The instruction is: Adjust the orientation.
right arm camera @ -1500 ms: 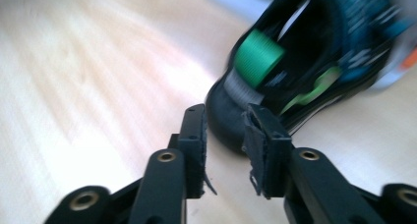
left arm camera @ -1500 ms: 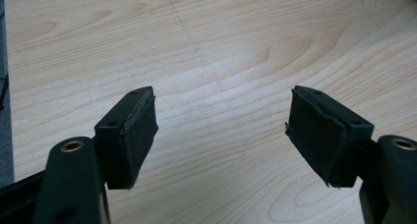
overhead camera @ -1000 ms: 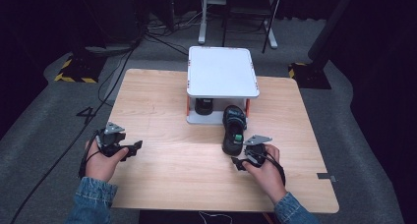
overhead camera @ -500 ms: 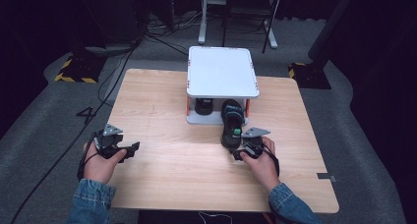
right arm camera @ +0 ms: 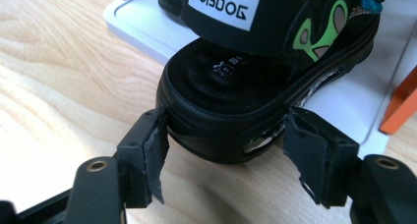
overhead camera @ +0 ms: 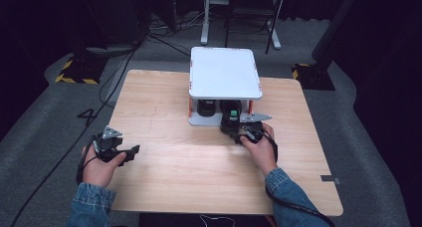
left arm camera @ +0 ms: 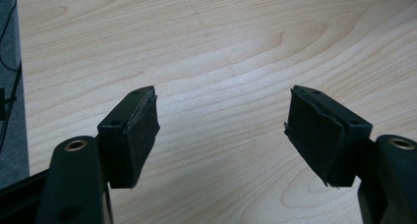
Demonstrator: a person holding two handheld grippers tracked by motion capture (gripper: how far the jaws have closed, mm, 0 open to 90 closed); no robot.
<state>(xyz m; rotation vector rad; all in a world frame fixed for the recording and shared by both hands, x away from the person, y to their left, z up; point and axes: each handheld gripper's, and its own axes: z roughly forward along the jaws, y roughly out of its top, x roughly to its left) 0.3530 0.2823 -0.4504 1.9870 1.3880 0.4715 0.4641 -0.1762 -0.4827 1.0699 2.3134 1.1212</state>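
Note:
A black sandal (right arm camera: 255, 76) with green markings and a white label lies with its front on the white lower tray (right arm camera: 339, 101) of a small two-level rack (overhead camera: 224, 72). Its heel sticks out toward me over the wooden table (overhead camera: 164, 102). My right gripper (right arm camera: 228, 130) is shut on that heel, one pad on each side. In the high view the right gripper (overhead camera: 239, 133) sits just in front of the rack with the sandal (overhead camera: 230, 118) half under the top shelf. A second dark sandal (overhead camera: 206, 107) rests on the lower tray beside it. My left gripper (overhead camera: 130, 151) stands open over bare wood (left arm camera: 221, 47).
Orange posts (right arm camera: 401, 106) hold the rack's white top shelf above the tray. The rack stands at the table's far middle. Cables and dark stands (overhead camera: 239, 18) sit on the grey floor beyond the table.
My right gripper has carried the sandal from the table in front of the rack forward, so its front now lies on the lower tray. The left gripper has barely moved.

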